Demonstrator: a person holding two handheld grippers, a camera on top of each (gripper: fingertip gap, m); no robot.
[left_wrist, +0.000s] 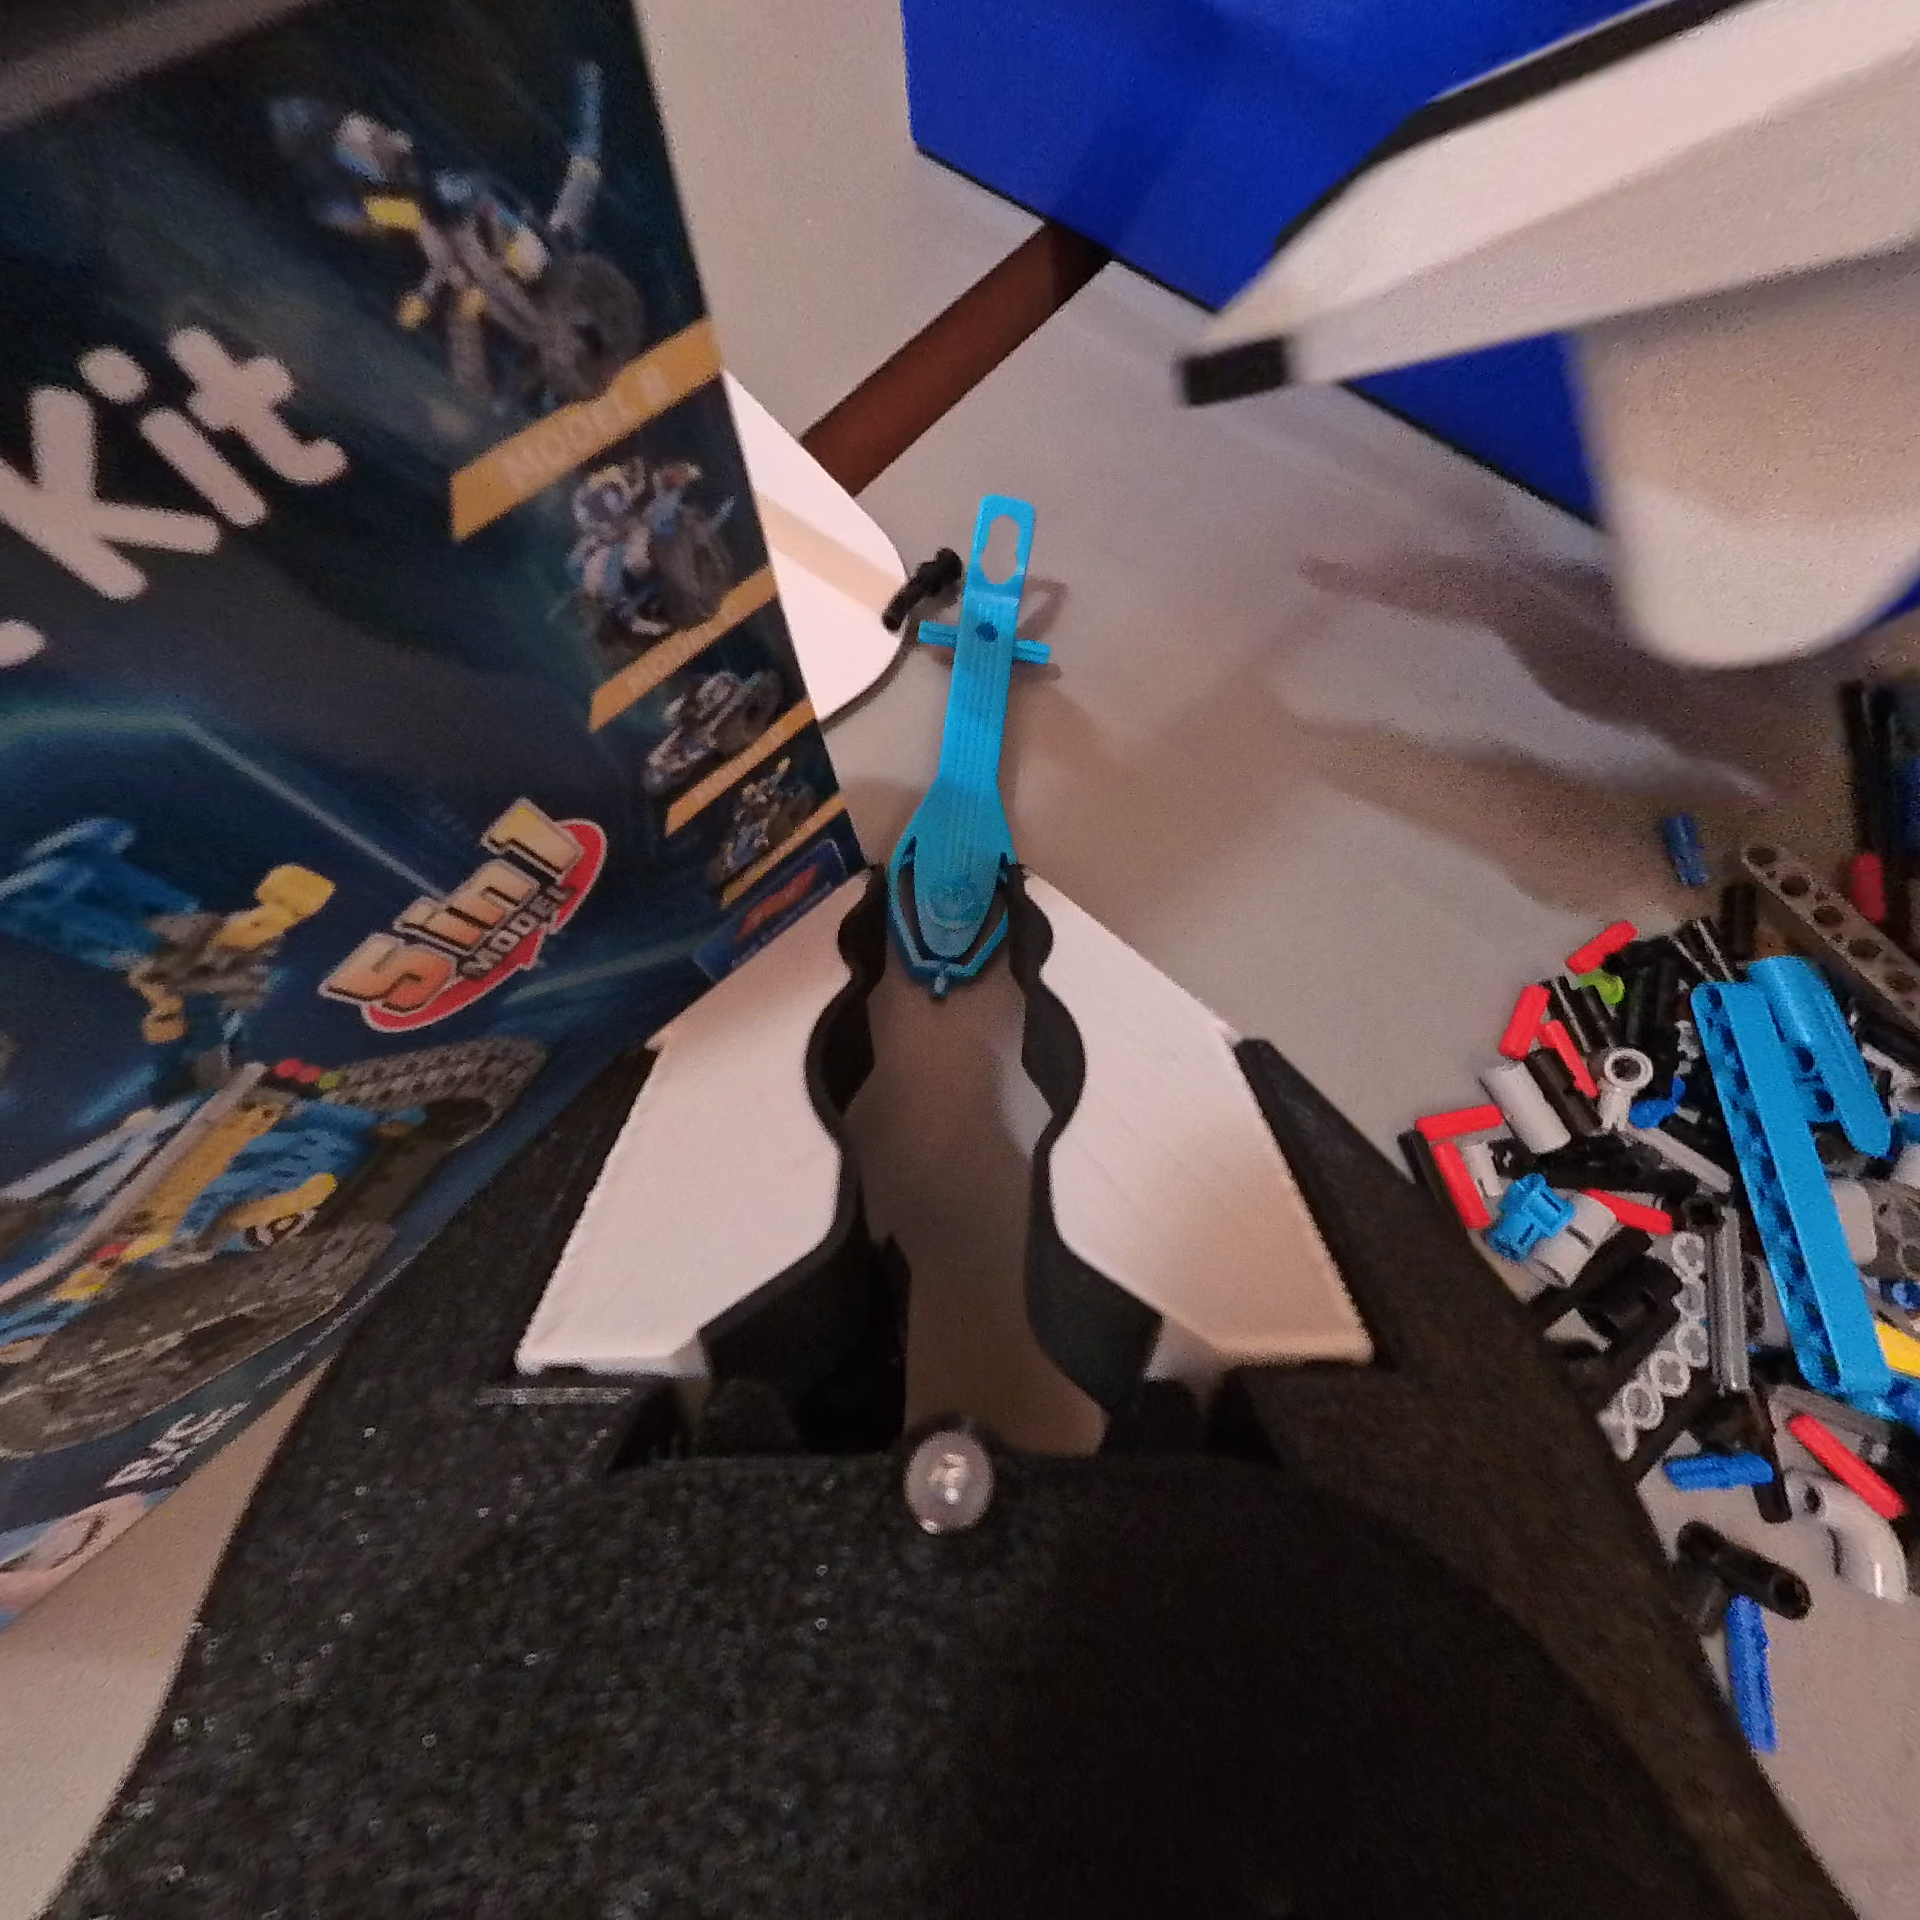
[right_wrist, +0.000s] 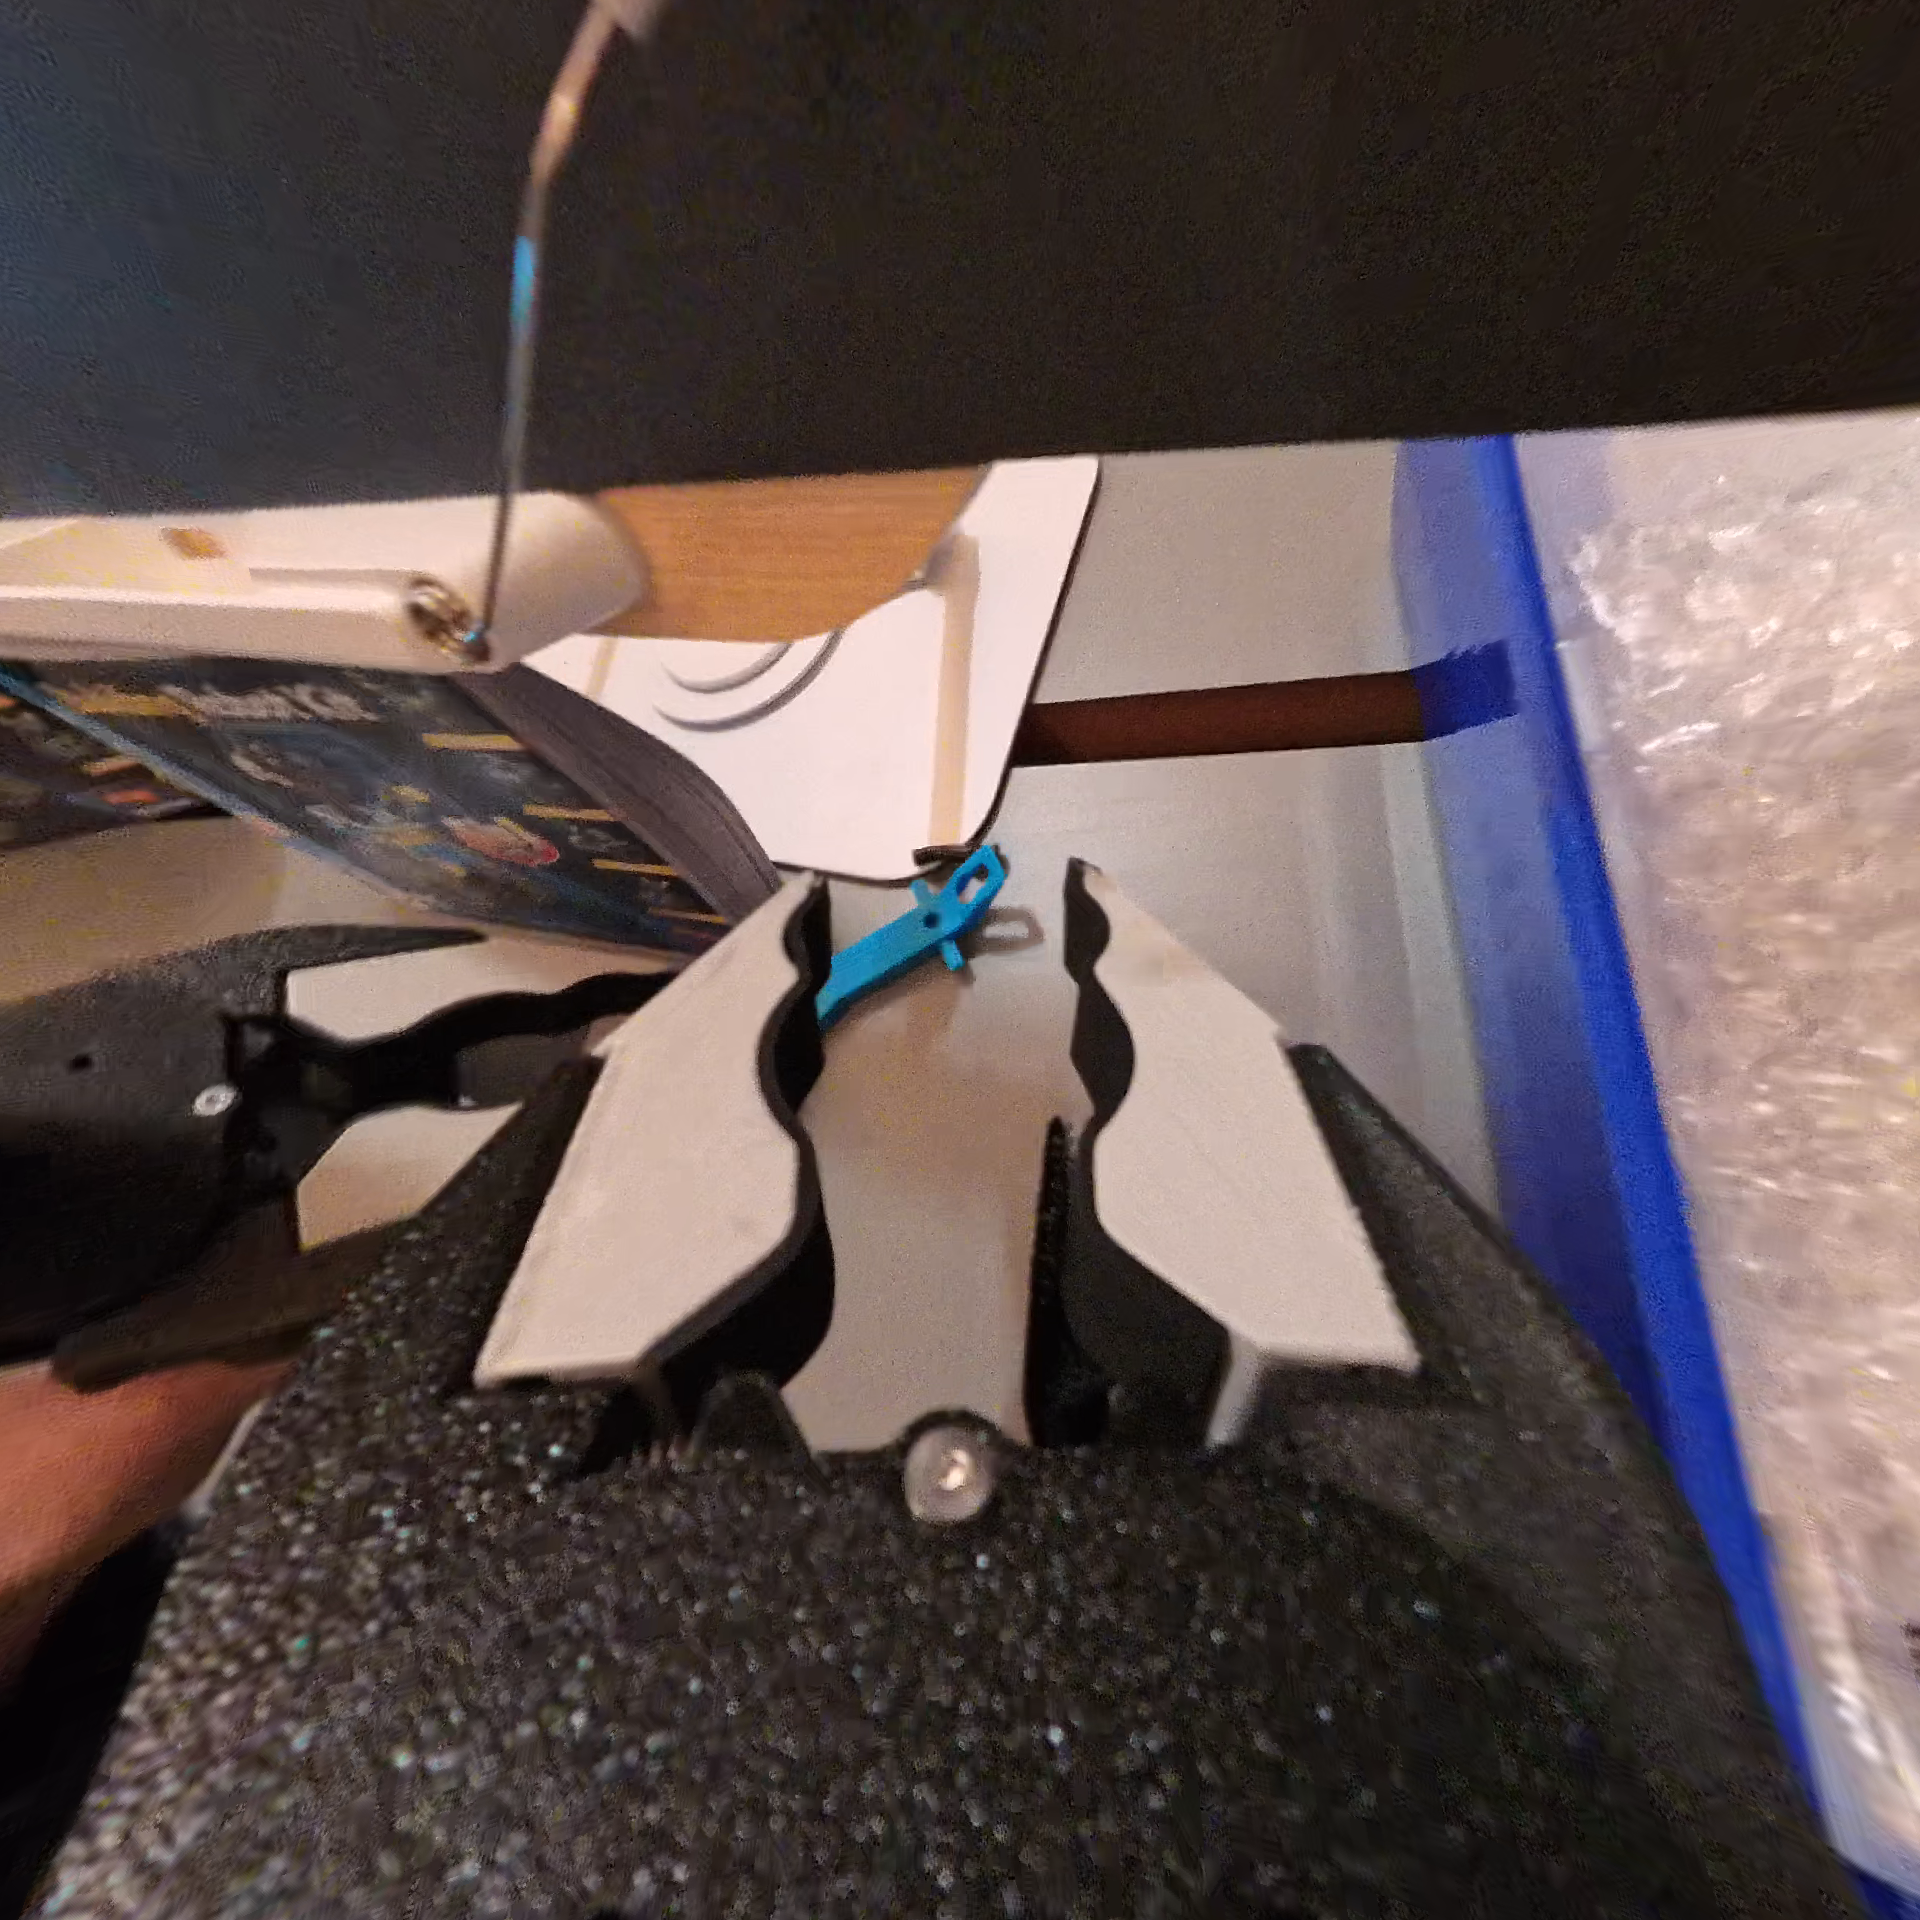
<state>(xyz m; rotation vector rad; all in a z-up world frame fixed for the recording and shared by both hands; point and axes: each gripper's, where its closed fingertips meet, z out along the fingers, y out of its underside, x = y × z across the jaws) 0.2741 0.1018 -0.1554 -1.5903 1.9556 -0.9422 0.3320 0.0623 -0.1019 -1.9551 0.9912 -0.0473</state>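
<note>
Two grippers are seen over a pale grey table (left_wrist: 1299, 727).

At the table's left side, a dark blue building-kit box (left_wrist: 312, 727) printed with model pictures is stood tilted. A white card with a rounded corner (left_wrist: 831, 582) is seen just behind its right edge. A small black pin (left_wrist: 920, 587) lies at that rounded corner.

The left gripper (left_wrist: 951, 925) is clenched on the wide, forked end of a light blue plastic tool (left_wrist: 977, 707). The tool's slotted tip is pointed away from the gripper, just beside the black pin. Whether tip and pin touch cannot be told.

In the right wrist view, the same blue tool (right_wrist: 894, 940) is seen slanting up between the fingers of the right gripper (right_wrist: 945, 894). Those fingers are spread apart and nothing is gripped by them. The tool passes close to the left finger, but contact cannot be confirmed. A person's hand (right_wrist: 104, 1455) is seen at the lower left, behind the left gripper.

Toward the table's right edge, a loose pile of building-set parts (left_wrist: 1714, 1195) is spread out: black and red pins, grey connectors and long blue perforated beams.

Farther right, a blue bin (right_wrist: 1558, 1039) is stood against the table, with bubble wrap (right_wrist: 1766, 935) inside it. A brown bar (right_wrist: 1216, 717) runs behind the table's far edge. Much of the surroundings is blurred.
</note>
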